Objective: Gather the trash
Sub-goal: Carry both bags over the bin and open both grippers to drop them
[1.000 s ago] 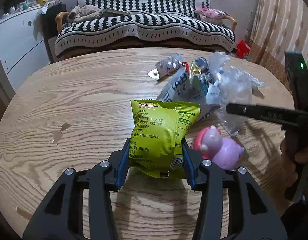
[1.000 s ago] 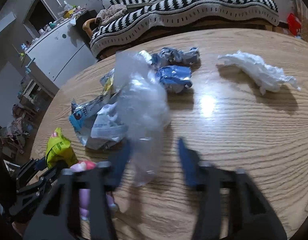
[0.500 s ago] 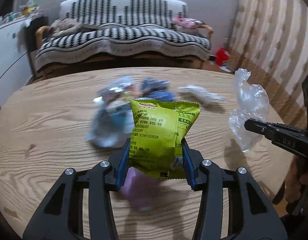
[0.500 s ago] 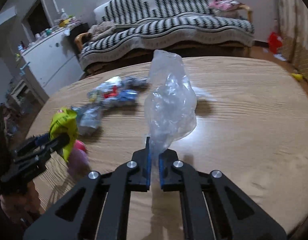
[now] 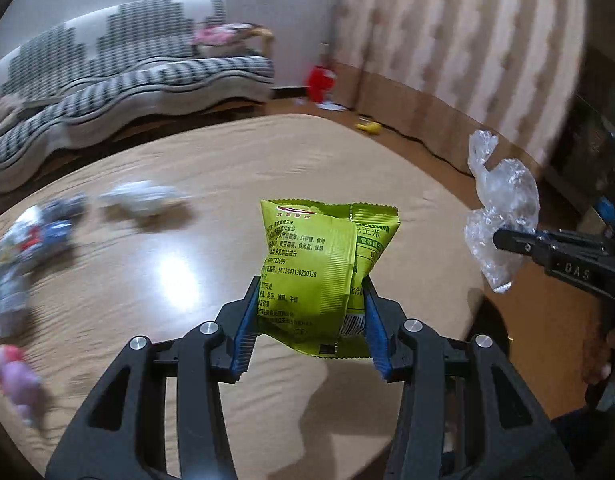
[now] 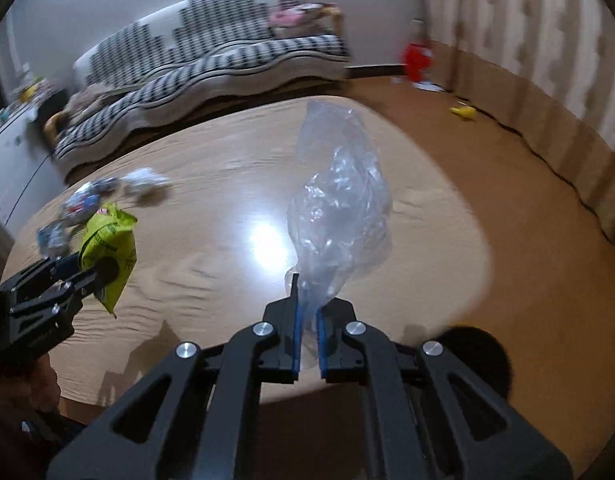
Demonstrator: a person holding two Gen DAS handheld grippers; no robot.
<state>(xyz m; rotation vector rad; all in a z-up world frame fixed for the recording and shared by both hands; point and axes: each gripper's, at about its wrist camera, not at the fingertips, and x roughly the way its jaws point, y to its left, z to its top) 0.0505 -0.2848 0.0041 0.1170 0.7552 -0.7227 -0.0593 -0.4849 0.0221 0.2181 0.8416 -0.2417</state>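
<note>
My left gripper (image 5: 309, 300) is shut on a yellow-green snack packet (image 5: 323, 268) and holds it above the wooden table (image 5: 227, 168). It also shows in the right wrist view (image 6: 107, 248). My right gripper (image 6: 307, 300) is shut on a crumpled clear plastic bag (image 6: 339, 208), held over the table's right part; the bag also shows in the left wrist view (image 5: 503, 200). Blurred wrappers (image 5: 31, 240) and a white crumpled tissue (image 5: 143, 198) lie on the table at the far left.
A pink toy (image 5: 15, 376) lies at the table's left edge. A black-and-white striped sofa (image 6: 211, 68) stands behind the table. A red object (image 6: 417, 60) and a small yellow object (image 6: 463, 112) lie on the floor by the curtained wall.
Both grippers have swung to the right with their loads. The wrappers and pink toy have slid to the left edge of the views. The right gripper closed on the plastic bag a second ago.
</note>
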